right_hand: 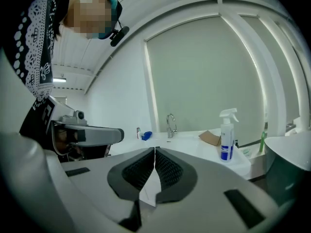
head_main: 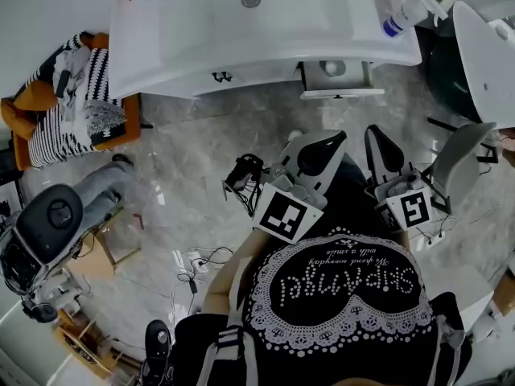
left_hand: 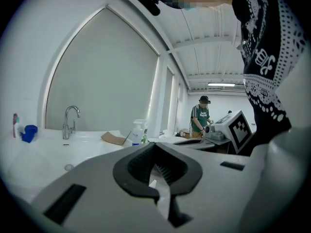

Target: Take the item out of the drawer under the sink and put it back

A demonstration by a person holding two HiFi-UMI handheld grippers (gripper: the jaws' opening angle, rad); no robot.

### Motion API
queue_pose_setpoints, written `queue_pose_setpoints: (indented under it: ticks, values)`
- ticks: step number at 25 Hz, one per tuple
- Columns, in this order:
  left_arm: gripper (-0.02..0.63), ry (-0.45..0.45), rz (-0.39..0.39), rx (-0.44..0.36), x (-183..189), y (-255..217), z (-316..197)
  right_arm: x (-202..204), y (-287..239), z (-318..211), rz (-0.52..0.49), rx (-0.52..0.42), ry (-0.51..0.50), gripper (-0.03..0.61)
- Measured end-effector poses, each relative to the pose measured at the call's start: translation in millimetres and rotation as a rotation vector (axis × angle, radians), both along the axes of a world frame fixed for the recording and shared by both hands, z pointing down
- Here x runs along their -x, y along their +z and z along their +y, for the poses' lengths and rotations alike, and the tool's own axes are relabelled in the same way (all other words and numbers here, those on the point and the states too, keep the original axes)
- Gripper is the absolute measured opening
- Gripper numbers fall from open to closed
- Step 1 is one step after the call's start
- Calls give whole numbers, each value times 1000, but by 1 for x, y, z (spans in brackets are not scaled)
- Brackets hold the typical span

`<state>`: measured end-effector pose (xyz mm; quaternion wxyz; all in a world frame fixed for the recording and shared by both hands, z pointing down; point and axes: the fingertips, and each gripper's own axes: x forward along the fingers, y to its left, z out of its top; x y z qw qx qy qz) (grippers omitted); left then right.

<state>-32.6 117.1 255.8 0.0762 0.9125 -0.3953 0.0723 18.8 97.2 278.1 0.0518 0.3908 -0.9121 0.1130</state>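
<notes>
A small white drawer (head_main: 336, 92) stands pulled out under the white sink counter (head_main: 193, 63). A round grey item (head_main: 333, 67) lies inside it. My left gripper (head_main: 334, 137) is held close to my chest, well short of the drawer, pointing toward it. Its jaws are shut with nothing between them, as the left gripper view shows (left_hand: 154, 145). My right gripper (head_main: 375, 131) hangs beside it on the right, also back from the drawer. Its jaws meet at the tips and hold nothing (right_hand: 154, 150).
On the counter stand a spray bottle (head_main: 400, 18), a faucet (right_hand: 170, 125), a cardboard piece (left_hand: 113, 139) and a blue cup (left_hand: 29, 132). A chair with striped cloth (head_main: 72, 103) stands at left. A person in green (left_hand: 200, 118) stands far off.
</notes>
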Motion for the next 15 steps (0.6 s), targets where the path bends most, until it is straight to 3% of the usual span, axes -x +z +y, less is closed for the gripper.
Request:
queue_pose_setpoints:
  ticks: [15]
  values:
    - [3, -42, -23, -3, 16, 2, -8, 7, -2, -4, -6, 1, 10, 20]
